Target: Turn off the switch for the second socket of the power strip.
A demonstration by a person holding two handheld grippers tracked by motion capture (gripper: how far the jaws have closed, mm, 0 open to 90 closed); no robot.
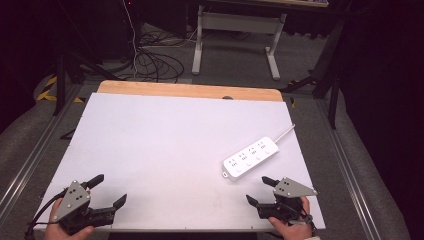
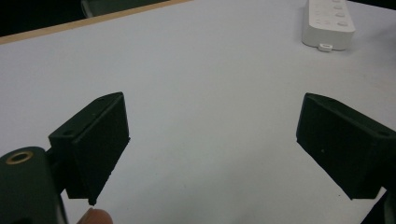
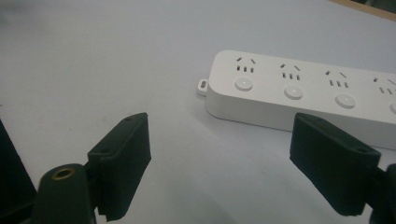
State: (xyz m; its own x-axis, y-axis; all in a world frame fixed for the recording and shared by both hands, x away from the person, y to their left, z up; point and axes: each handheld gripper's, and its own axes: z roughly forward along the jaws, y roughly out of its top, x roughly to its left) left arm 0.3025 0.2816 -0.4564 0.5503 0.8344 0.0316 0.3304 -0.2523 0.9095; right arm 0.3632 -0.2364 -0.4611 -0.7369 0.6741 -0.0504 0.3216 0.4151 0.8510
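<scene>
A white table (image 1: 165, 145) with a wooden far edge spreads ahead of both grippers. On it lies a white power strip (image 1: 251, 157), flat and slantwise, just ahead of the right gripper (image 1: 261, 190) and well off to the right of the left gripper (image 1: 110, 189); its thin white cord (image 1: 285, 132) runs away from the far end. Both grippers sit near the table's near edge, each held in a hand, jaws spread wide and gripping nothing. The strip carries round buttons (image 3: 243, 84) beside its sockets.

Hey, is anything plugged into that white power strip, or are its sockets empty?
Empty. The power strip lies flat on the table, and every socket visible along its top is bare.
</scene>
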